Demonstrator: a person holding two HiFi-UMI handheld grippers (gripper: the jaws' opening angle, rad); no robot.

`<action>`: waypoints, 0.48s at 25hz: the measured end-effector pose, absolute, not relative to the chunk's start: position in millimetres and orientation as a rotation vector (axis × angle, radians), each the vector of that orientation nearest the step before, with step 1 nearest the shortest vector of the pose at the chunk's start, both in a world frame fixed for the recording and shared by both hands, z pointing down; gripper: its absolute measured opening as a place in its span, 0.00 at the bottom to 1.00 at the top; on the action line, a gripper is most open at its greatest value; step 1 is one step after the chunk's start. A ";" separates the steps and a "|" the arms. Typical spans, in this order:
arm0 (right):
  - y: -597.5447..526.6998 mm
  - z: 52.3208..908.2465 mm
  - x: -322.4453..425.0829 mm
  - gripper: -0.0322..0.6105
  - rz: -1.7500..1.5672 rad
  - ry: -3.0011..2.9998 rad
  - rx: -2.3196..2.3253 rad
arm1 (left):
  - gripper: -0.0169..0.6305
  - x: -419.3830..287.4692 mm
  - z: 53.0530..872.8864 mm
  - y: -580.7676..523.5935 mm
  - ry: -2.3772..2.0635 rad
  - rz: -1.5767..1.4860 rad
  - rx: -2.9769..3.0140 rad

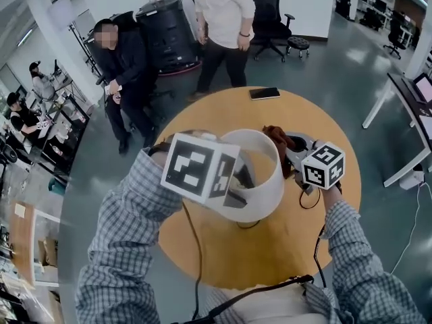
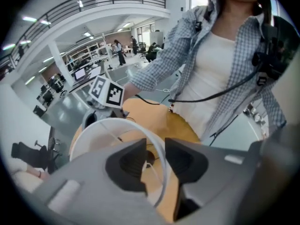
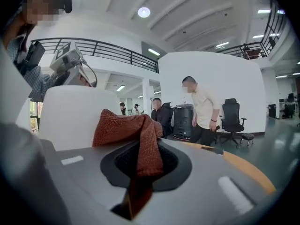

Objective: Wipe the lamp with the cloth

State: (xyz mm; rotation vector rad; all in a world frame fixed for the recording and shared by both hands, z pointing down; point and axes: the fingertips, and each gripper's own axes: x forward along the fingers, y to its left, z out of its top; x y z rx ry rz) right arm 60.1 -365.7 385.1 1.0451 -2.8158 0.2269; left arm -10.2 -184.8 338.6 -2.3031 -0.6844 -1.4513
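cloth point(image 3: 124, 128): rust-red, coarse knit, rough and matt, pinched in your right gripper point(image 3: 140, 159).
lamp shade point(image 1: 268, 179): white, smooth, matt.
table point(image 1: 270, 248): wood-look top, smooth, low sheen.
left gripper point(image 2: 157, 161): grey matt plastic, dark ribbed pads.
floor point(image 1: 337, 66): grey, glossy at upper right.

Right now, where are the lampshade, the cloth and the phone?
lampshade point(image 1: 271, 187), head view, on its white outer wall.
cloth point(image 3: 124, 128), right gripper view, on the bunched reddish-brown top.
phone point(image 1: 264, 93), head view, on the middle of its dark face.
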 end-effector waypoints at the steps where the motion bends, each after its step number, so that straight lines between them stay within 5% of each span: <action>1: -363.4 390.7 62.1 0.11 0.231 -2.797 1.051 | 0.23 -9.6 335.9 -186.8 -0.640 -1.458 -2.326; 12: -346.7 394.1 82.1 0.11 0.092 -2.679 1.192 | 0.19 18.0 332.6 -196.7 -0.312 -1.653 -2.344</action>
